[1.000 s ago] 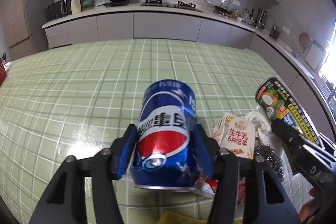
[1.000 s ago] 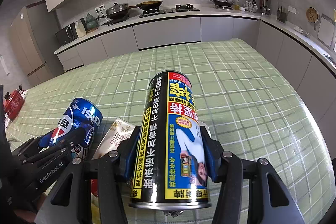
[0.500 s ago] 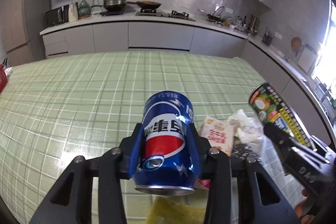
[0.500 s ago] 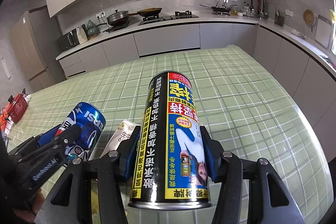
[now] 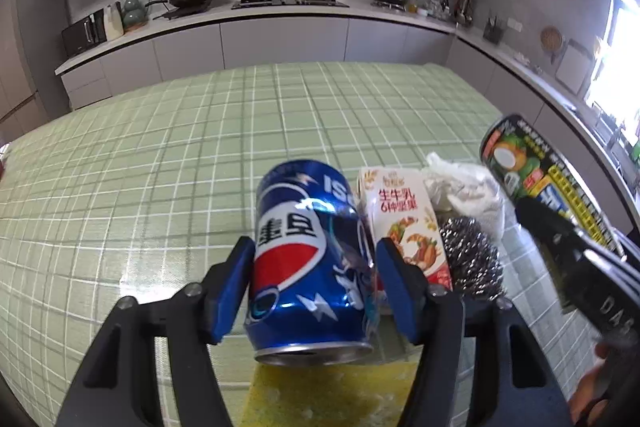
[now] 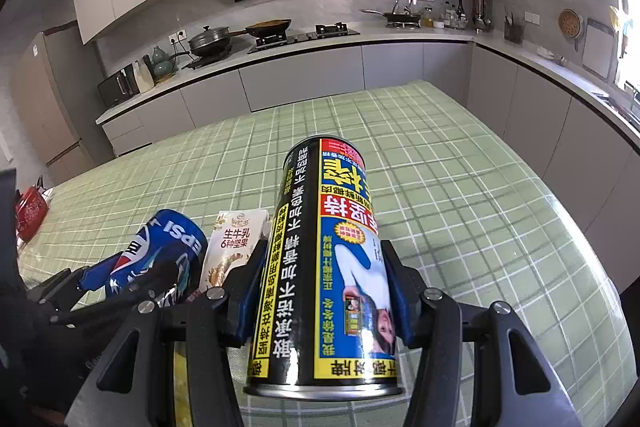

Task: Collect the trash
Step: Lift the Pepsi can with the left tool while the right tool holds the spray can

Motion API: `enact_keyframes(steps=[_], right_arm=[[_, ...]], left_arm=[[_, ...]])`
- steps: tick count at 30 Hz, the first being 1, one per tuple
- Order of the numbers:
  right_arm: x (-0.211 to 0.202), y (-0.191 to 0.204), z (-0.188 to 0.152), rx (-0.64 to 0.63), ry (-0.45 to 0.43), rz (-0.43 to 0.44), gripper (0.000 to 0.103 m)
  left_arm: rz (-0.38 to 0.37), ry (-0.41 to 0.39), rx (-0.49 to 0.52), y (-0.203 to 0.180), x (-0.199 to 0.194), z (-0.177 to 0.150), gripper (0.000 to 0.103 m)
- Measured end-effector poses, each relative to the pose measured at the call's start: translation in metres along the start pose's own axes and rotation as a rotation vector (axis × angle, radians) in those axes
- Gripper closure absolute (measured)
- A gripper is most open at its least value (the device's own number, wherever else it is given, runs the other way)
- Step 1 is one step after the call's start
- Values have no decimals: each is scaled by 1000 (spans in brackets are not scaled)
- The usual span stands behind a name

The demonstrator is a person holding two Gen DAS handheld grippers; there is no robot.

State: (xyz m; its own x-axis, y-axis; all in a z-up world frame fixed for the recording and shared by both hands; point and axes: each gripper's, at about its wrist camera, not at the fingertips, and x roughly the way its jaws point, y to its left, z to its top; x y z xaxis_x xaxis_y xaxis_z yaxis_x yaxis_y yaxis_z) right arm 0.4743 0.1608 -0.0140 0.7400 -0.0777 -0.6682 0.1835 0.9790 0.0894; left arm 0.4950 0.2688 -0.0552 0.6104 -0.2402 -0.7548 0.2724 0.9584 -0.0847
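A blue Pepsi can (image 5: 308, 259), dented on its right side, lies along the fingers of my left gripper (image 5: 315, 247). The jaws are opening: the left pad still touches the can, and a thin gap shows at the right pad. In the right wrist view the Pepsi can (image 6: 168, 247) and the left gripper (image 6: 132, 291) sit at lower left. My right gripper (image 6: 325, 251) is shut on a tall black and yellow drink can (image 6: 332, 267), held off the table. That tall can (image 5: 532, 171) also shows at the right of the left wrist view.
On the green checked tablecloth (image 5: 160, 187), right of the Pepsi can, lie a milk carton (image 5: 404, 219), a crumpled white wrapper (image 5: 464, 187) and a steel scourer (image 5: 470, 255). A yellow cloth (image 5: 328, 391) lies under the left gripper. A red object (image 6: 30, 211) sits far left. Kitchen counters ring the table.
The left jaws squeezed in on the Pepsi can, then spread wider than before, leaving it dented. The carton and scourer now appear closer beside it. The right gripper's hold on the tall can is unchanged.
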Motion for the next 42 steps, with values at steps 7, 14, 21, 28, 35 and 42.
enact_keyframes(steps=[7, 14, 21, 28, 35, 42], right_arm=[[0, -2, 2, -2, -6, -1, 48], [2, 2, 7, -9, -11, 11, 48], [0, 5, 8, -14, -23, 14, 48], [2, 1, 9, 3, -25, -5, 48], [6, 9, 11, -9, -21, -2, 48], [6, 8, 10, -2, -21, -7, 48]], left_arm=[[-17, -43, -3, 4, -6, -3, 51], [-31, -61, 8, 7, -13, -3, 61], [3, 34, 54, 4, 1, 5, 21], [-29, 11, 75, 1, 5, 2, 45], [-35, 46, 83, 0, 8, 0, 36], [-47, -24, 72, 1, -3, -2, 55]])
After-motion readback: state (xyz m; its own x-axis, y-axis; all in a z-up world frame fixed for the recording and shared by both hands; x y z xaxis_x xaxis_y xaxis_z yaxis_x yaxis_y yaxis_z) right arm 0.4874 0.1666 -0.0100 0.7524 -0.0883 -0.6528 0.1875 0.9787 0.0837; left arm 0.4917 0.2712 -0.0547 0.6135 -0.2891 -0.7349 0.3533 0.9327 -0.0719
